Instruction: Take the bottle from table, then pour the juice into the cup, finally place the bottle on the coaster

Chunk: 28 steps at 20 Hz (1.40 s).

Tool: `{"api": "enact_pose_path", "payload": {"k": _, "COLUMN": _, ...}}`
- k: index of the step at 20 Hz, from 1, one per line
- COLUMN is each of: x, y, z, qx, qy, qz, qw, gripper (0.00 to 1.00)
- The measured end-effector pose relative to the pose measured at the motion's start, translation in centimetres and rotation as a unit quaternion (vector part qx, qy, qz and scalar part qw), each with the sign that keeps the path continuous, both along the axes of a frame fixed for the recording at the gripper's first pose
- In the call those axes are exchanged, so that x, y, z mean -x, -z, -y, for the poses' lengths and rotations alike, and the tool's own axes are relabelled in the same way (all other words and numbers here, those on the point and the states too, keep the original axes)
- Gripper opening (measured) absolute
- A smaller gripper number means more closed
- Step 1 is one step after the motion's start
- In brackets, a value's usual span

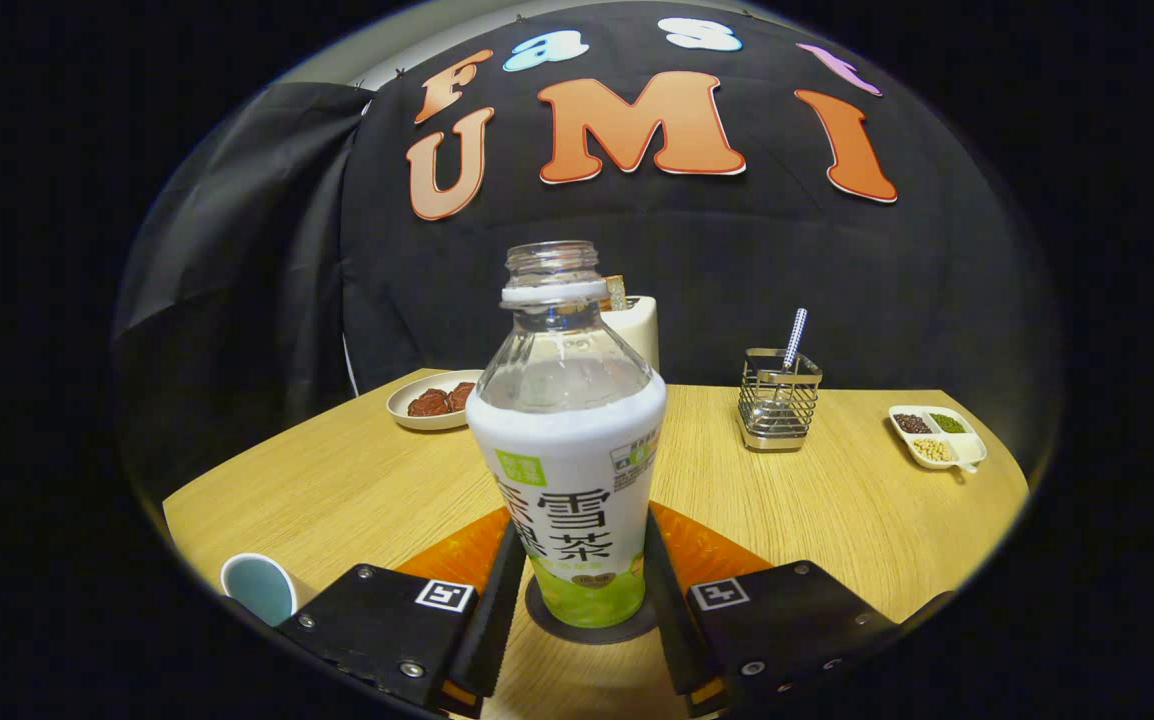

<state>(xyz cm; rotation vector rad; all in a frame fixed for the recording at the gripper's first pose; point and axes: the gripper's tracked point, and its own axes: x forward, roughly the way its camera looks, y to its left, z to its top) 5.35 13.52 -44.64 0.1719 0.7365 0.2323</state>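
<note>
An uncapped clear bottle with a white and green label stands upright between my fingers. Its base rests on a round dark coaster, which lies on an orange mat on the wooden table. My gripper is shut on the bottle, one finger pressing each side of the lower label. The clear upper part of the bottle looks empty. A white cup with a pale blue inside stands on the table to the left of my left finger.
Beyond the bottle to the left is a plate of reddish-brown food. A wire holder with a straw stands to the right, and a divided white dish of grains lies further right. A cream container stands behind the bottle.
</note>
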Motion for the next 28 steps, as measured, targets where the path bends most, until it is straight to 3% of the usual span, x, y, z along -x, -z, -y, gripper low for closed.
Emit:
{"api": "enact_pose_path", "payload": {"k": 3, "x": 0.1, "y": -1.1, "z": 0.3, "qx": -0.003, "qy": 0.002, "qz": 0.008, "qw": 1.000, "gripper": 0.70}}
{"api": "enact_pose_path", "payload": {"k": 6, "x": 0.0, "y": -3.4, "z": 1.2, "qx": -0.003, "qy": 0.009, "qz": 0.027, "qw": 1.000, "gripper": 0.84}}
{"api": "enact_pose_path", "payload": {"k": 9, "x": 0.2, "y": -7.2, "z": 2.3, "qx": -0.013, "qy": 0.020, "qz": 0.054, "qw": 0.998, "gripper": 0.91}}
{"api": "enact_pose_path", "payload": {"k": 20, "x": 4.5, "y": -23.1, "z": 9.4, "qx": 0.019, "qy": 0.073, "qz": 0.173, "qw": 0.982, "gripper": 0.97}}
{"api": "enact_pose_path", "payload": {"k": 28, "x": 8.5, "y": -27.5, "z": 12.5, "qx": -0.008, "qy": 0.115, "qz": 0.216, "qw": 0.970, "gripper": 0.97}}
